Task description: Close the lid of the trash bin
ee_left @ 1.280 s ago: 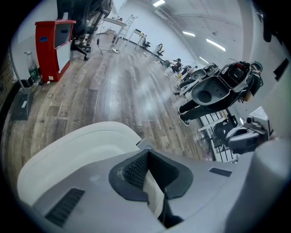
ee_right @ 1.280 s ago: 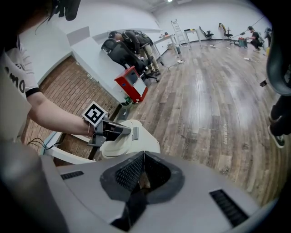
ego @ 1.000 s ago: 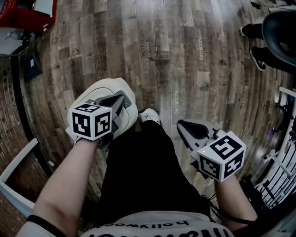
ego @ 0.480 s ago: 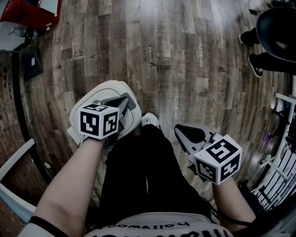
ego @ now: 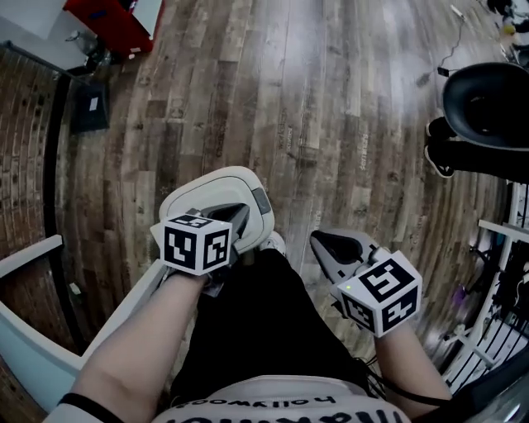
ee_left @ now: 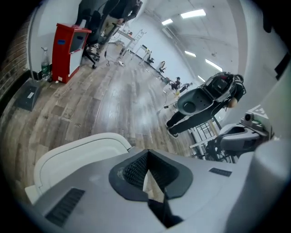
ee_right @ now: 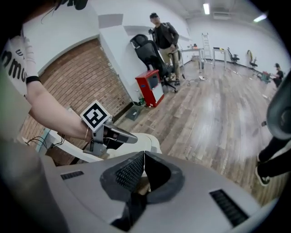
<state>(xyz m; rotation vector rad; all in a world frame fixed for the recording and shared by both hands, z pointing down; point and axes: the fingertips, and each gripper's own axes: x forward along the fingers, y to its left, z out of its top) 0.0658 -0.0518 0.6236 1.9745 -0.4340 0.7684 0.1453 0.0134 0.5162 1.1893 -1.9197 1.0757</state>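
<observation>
Wood planks in mottled grey-brown make up the floor (ego: 331, 99), which runs bare and wide ahead of the person. At their feet stands the trash bin (ego: 198, 192), smooth off-white plastic with rounded corners. Its lid (ego: 216, 183) lies down flat inside a raised rim.

Over the near edge of that lid hangs the left gripper (ego: 245, 210), grey matte shells ending in black ribbed fingers (ee_left: 136, 168). Its own view shows them pressed together at the tips with nothing between them. Whether they touch the lid cannot be told. The right gripper (ego: 319, 240) is held apart to the right, above bare floor beside a black trouser leg (ego: 264, 322). Its fingers (ee_right: 129, 170) are likewise closed on nothing.

A white shoe (ego: 273, 241) sits just beside the bin's right edge. On the left side a rough brick wall (ego: 25, 107) and a pale rail (ego: 33, 252) hem the bin in. A boxy red cabinet (ego: 111, 18) stands far off against the wall. A glossy black office chair (ego: 488, 99) is well away on the right.
</observation>
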